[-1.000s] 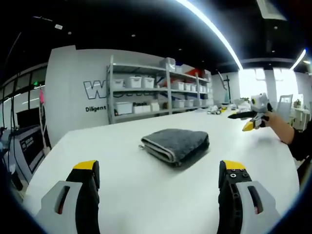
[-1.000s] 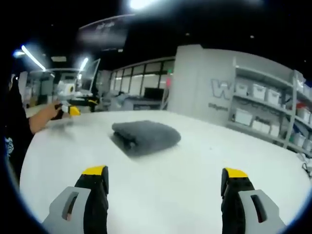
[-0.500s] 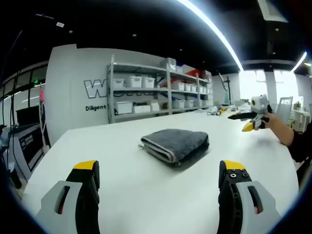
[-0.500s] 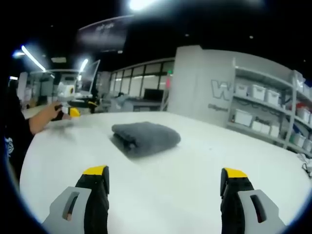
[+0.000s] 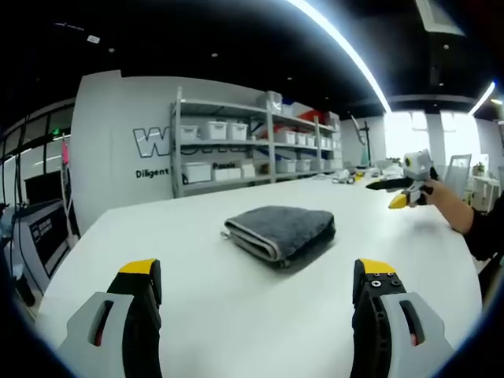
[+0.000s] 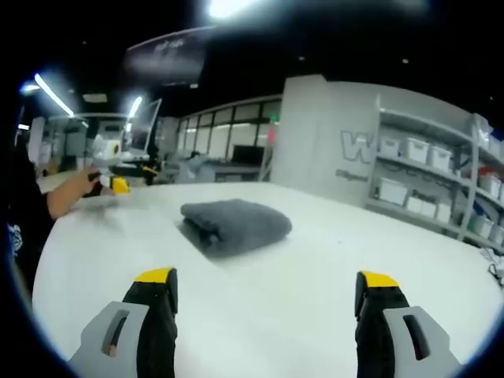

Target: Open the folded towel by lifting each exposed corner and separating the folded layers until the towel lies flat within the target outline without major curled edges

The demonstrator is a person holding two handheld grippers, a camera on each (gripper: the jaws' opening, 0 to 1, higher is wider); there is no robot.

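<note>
Grey towel (image 5: pixel 279 231) lies folded (several layers stacked, folded edges visible at one side) near the middle of the white table (image 5: pixel 236 315), untouched. Left gripper (image 5: pixel 256 283) hovers above the table short of the towel, jaws spread wide, nothing between them. Right gripper (image 6: pixel 264 291) likewise hovers with jaws spread and empty, towel (image 6: pixel 235 223) ahead. Shelving with white bins (image 5: pixel 236 153) stands against the far wall.

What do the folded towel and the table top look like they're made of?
The towel looks like soft, thick grey microfiber or terry: fuzzy matte nap, rounded plump folds, a paler stitched edge. The table seems a hard, smooth white laminate or similar: even, faintly glossy surface, no grain visible.
</note>
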